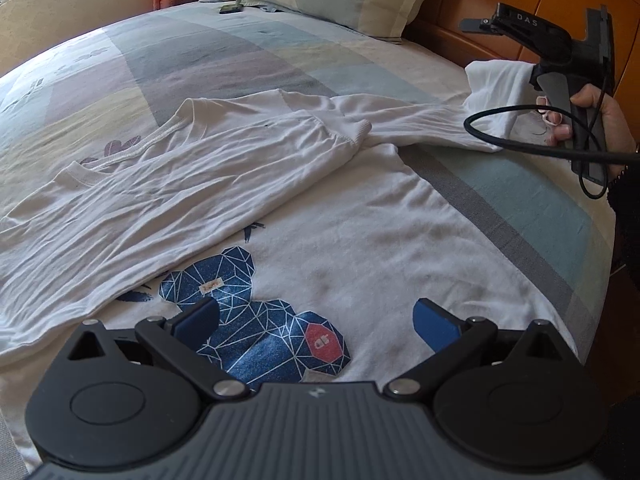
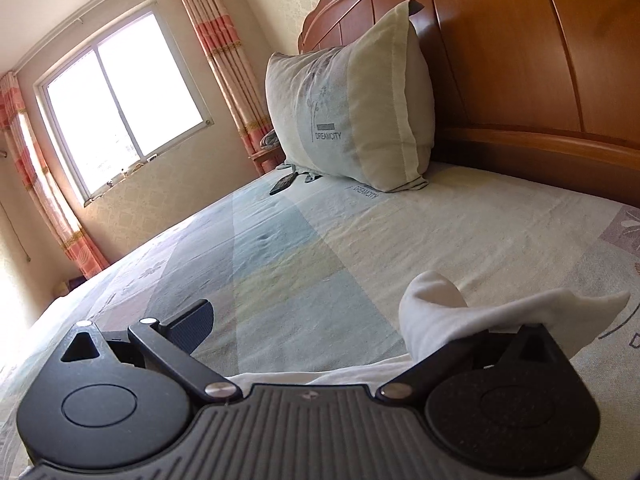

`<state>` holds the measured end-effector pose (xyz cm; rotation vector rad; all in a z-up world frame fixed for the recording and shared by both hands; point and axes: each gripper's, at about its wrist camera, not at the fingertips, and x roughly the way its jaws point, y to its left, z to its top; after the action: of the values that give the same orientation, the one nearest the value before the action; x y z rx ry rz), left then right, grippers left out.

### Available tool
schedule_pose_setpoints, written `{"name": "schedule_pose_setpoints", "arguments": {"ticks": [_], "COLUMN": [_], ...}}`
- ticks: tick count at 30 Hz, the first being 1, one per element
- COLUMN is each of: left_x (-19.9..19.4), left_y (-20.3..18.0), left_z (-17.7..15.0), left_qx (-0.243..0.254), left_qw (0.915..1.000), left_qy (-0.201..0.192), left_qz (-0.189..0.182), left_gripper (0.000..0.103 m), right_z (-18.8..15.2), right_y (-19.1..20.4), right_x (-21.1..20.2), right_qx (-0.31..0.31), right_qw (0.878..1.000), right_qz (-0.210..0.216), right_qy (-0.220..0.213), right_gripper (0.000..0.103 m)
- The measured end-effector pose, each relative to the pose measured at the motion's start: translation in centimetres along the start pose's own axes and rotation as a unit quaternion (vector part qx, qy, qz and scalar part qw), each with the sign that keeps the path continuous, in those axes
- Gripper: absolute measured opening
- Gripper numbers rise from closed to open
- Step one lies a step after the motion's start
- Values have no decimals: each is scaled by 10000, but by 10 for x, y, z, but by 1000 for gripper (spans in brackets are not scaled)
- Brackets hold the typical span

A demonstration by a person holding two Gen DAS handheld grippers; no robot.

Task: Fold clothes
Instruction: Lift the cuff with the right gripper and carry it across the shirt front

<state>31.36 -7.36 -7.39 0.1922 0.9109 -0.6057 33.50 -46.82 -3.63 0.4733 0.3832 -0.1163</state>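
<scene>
Bed (image 1: 168, 64) with pastel patchwork sheet is filling both views; wooden headboard (image 2: 500, 48) is running along 1 to 3 o'clock in the right wrist view. "DREAMCITY" pillow (image 2: 352, 100) is leaning against the headboard at 12 o'clock.

White T-shirt (image 1: 360, 240) with blue geometric bear print is lying across the sheet in the left wrist view, from 9 o'clock through centre. One side is lying folded over the body, and a sleeve is stretching toward 2 o'clock.

Left gripper (image 1: 316, 320) is hovering over the bear print at 6 o'clock, blue pads spread wide, nothing between them.

Right gripper (image 2: 368, 328) is sitting at 6 o'clock in its own view, jaws spread apart; white sleeve cloth is lying draped over its right finger, bunching upward at 4 o'clock. Not clamping it, as far as visible. In the left wrist view the person's hand (image 1: 592, 116) is holding this tool at 2 o'clock, a black cable (image 1: 520, 148) looping below it.

Small dark phone-like object (image 1: 230, 9) is lying near the pillows at 12 o'clock.
</scene>
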Motion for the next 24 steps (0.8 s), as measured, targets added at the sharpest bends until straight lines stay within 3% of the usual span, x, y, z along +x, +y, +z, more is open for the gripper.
{"name": "schedule_pose_setpoints", "arguments": {"ticks": [14,24], "left_x": [-48,-64], "left_y": [49,55], "left_z": [-18,-35], "left_qx": [2,-182], "left_qw": [9988,9978], "left_qy": [115,248], "left_qz": [466,593], "left_gripper": [102,102], "right_z": [-4,-17], "right_y": [119,200], "right_x": [41,66], "right_qx": [-524,-766], "right_qw": [9952,9870], "right_qz": [777,1379], "right_qy": [277,302], "right_gripper": [103,103]}}
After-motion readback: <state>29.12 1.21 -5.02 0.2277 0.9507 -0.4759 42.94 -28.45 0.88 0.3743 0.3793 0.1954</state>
